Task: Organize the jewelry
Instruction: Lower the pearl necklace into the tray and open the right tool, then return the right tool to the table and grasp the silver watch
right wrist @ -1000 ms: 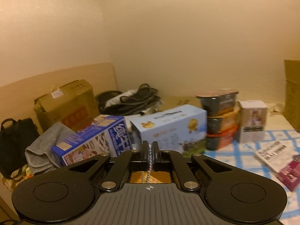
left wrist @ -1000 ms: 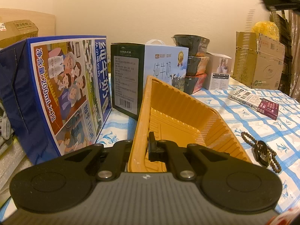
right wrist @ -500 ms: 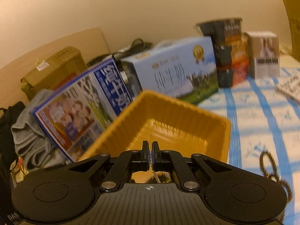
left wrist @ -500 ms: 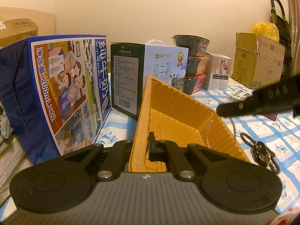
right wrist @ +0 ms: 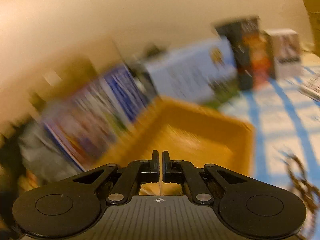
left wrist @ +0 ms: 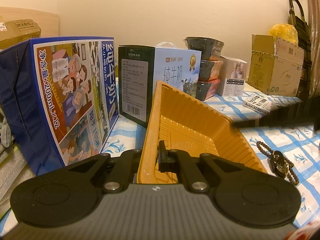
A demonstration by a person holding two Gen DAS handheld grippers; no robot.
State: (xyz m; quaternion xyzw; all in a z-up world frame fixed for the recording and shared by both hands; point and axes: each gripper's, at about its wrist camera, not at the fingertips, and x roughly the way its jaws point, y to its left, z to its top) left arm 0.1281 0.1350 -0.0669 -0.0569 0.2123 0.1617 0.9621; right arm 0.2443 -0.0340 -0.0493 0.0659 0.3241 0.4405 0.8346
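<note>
Bare cream wall, blue-checked tablecloth, warm light

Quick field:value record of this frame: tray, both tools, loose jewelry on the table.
tray: ribbed orange plastic tray on the blue-checked tablecloth
left tool: left tool shut on the tray's near wall, one finger inside and one outside
right tool: right tool over the tray, jaws parted by a narrow gap; view motion-blurred
right tool load: thin strand in the gap, unclear if gripped
loose jewelry: brown bead bracelet and dark wristwatch, right of the tray
</note>
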